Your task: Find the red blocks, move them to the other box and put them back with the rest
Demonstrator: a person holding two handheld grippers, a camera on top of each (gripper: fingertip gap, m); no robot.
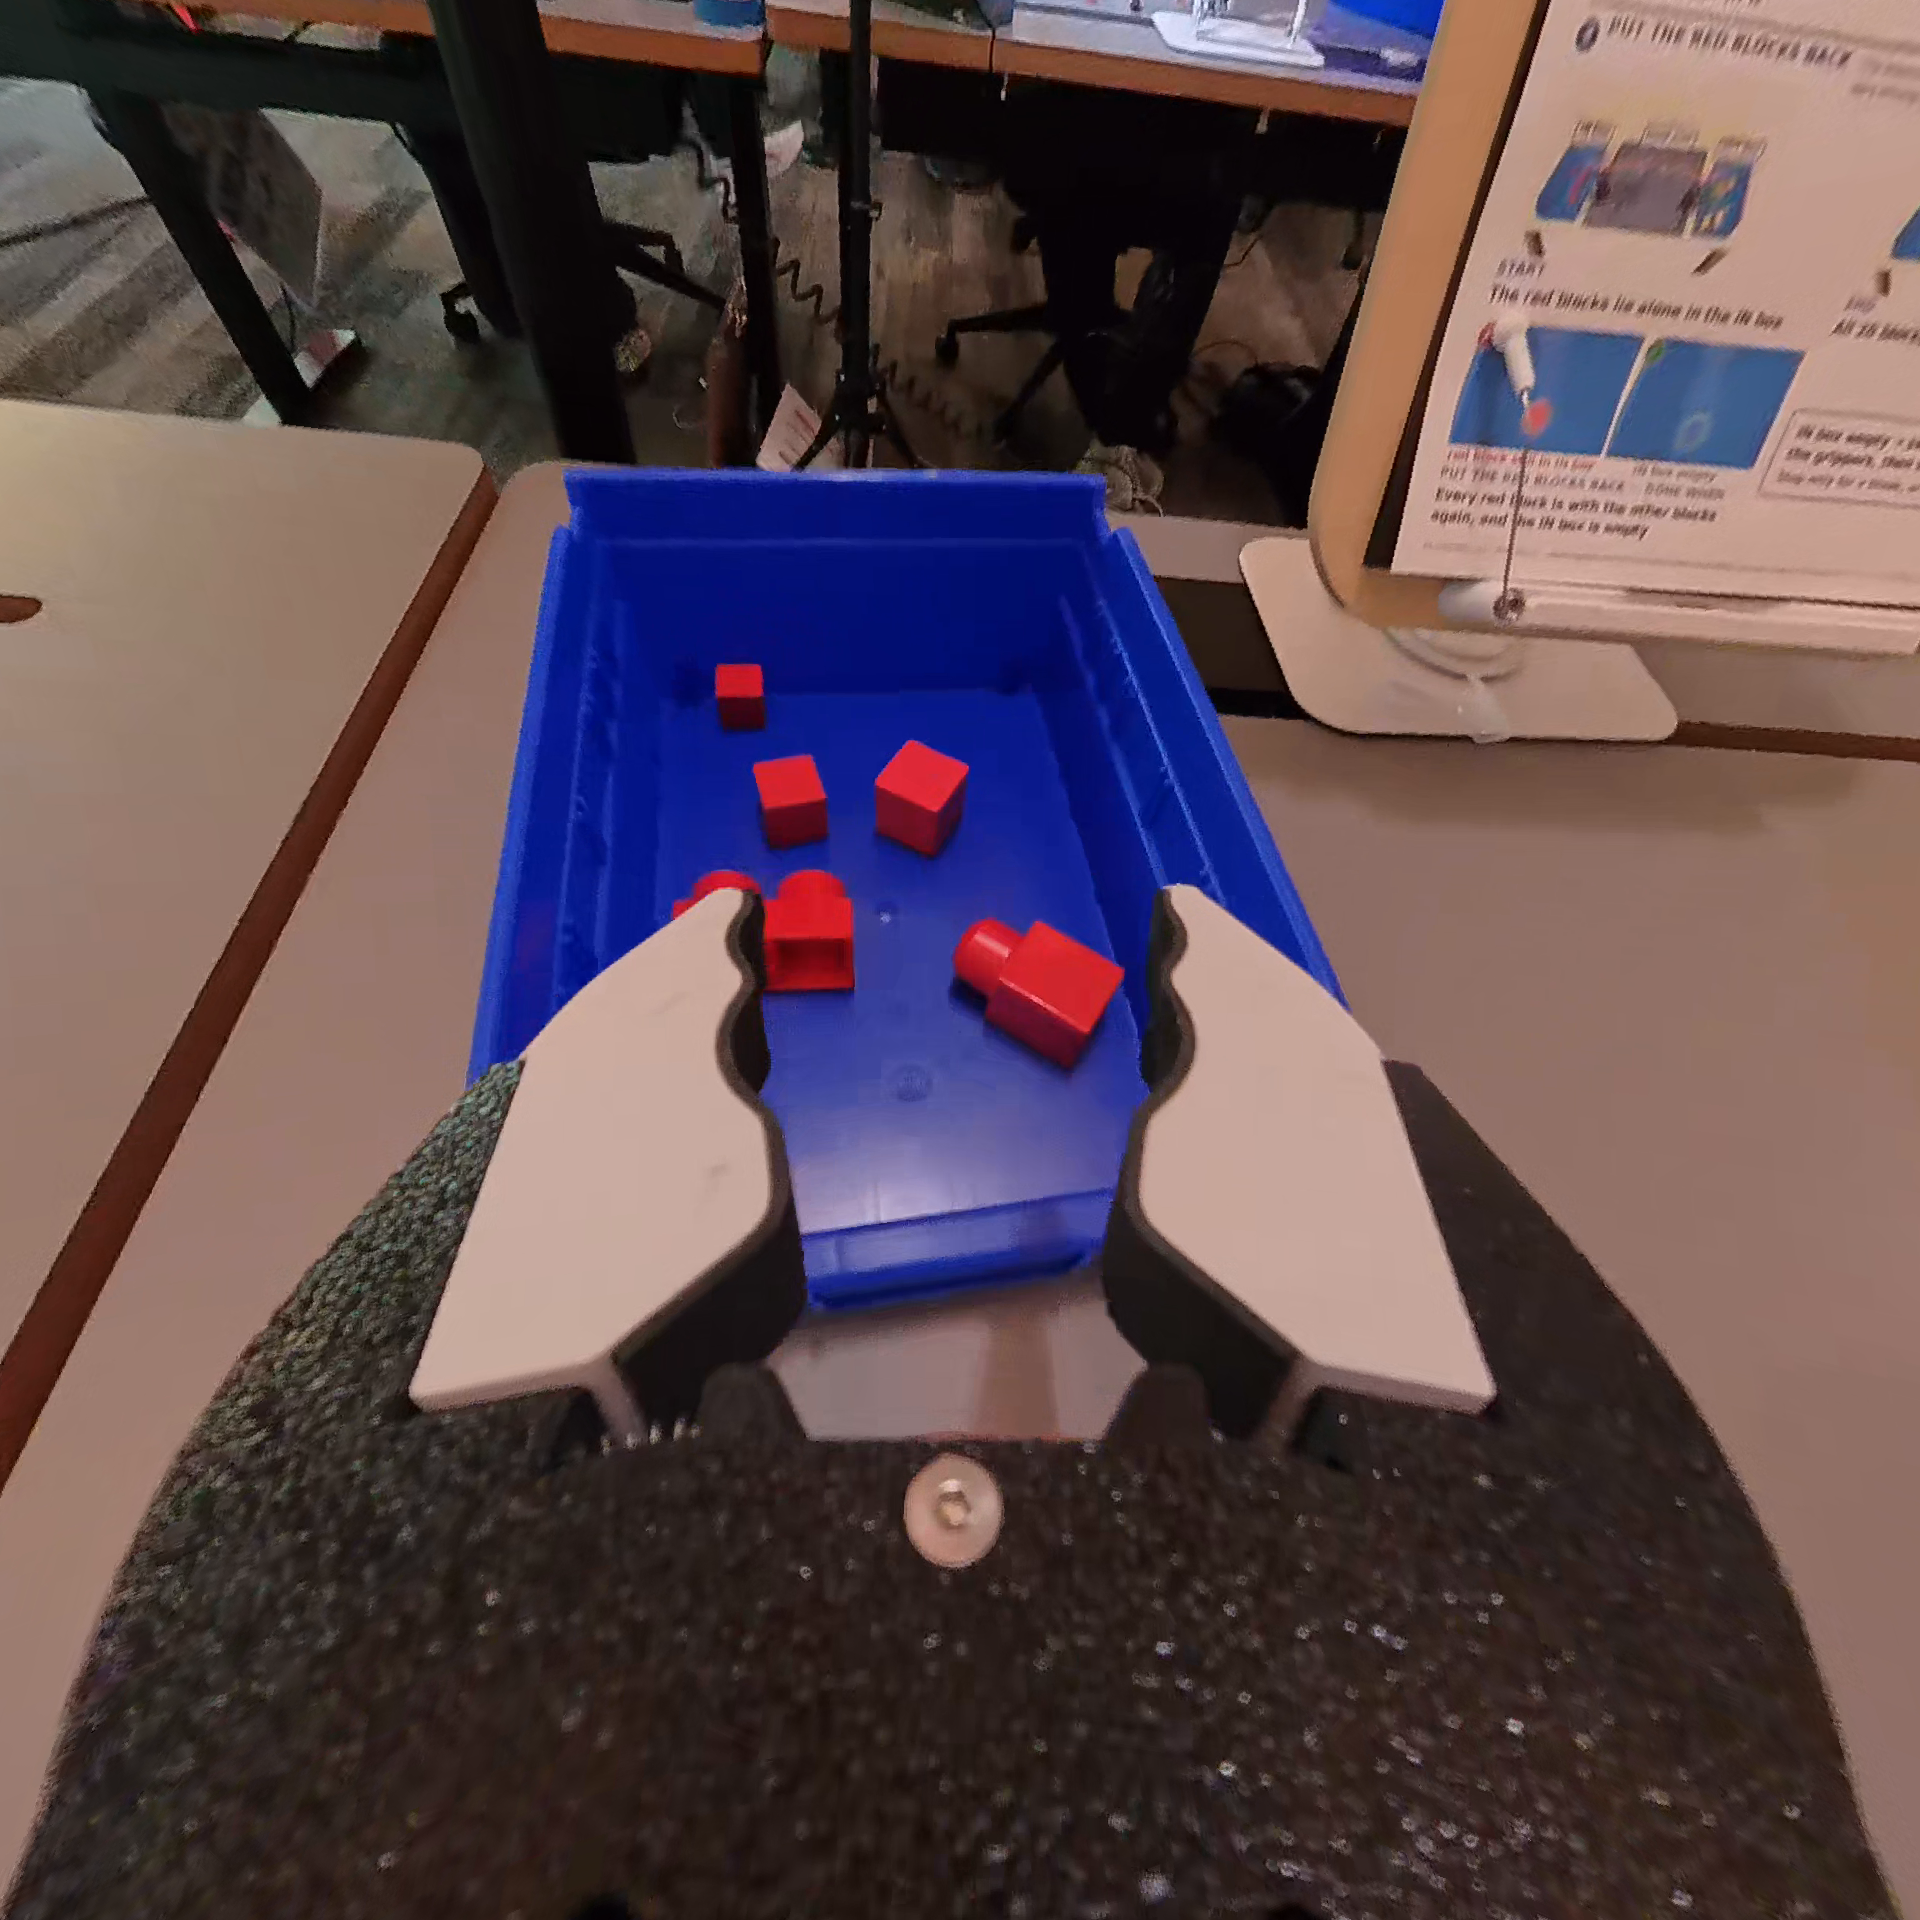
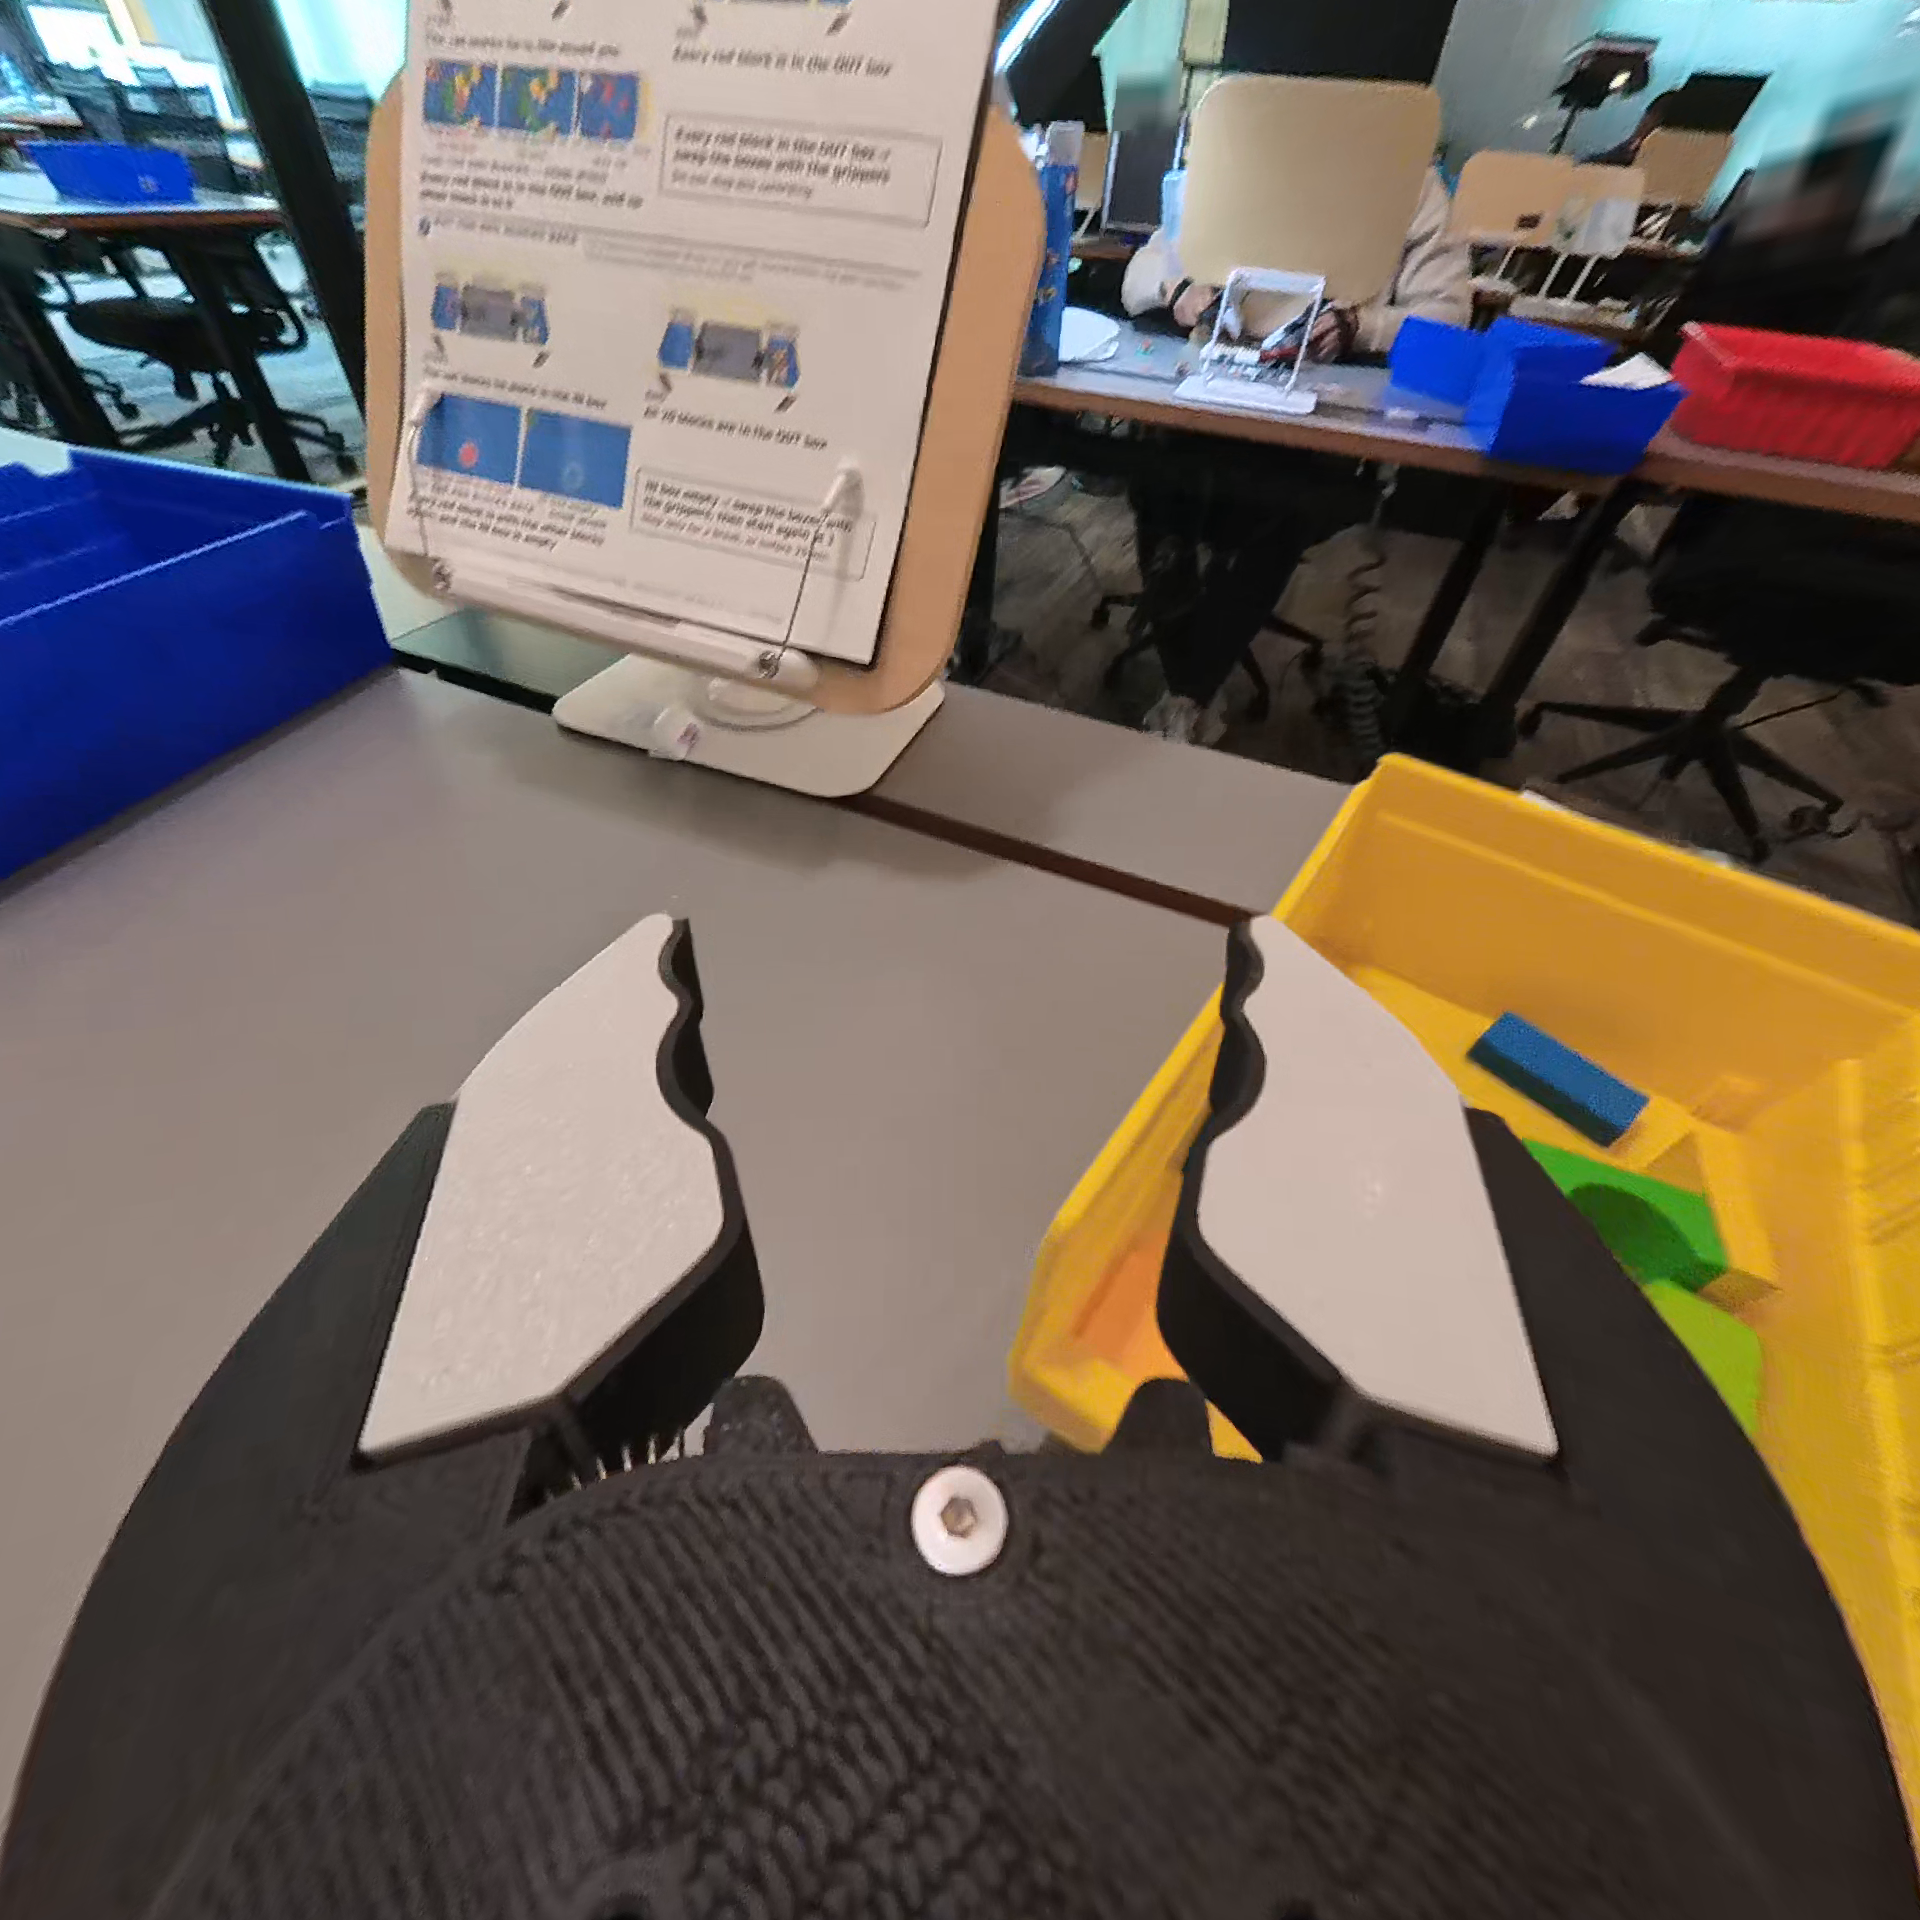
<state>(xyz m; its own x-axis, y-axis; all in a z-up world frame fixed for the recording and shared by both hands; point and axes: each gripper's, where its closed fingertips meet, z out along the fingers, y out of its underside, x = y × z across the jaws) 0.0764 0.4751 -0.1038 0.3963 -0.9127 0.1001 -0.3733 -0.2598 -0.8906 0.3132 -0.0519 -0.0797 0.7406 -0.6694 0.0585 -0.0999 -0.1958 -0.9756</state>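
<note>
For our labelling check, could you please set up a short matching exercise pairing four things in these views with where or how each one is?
Things:
1. red blocks
2. flat blue block
3. left gripper
4. instruction sheet

Places or states:
A. in the yellow box
B. clipped to a stand on the table
C. scattered in the blue box
D. open, holding nothing, above the blue box

Pairs: 1-C, 2-A, 3-D, 4-B

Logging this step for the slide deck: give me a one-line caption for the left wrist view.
Open left gripper poised over blue box holding scattered red blocks.
</note>
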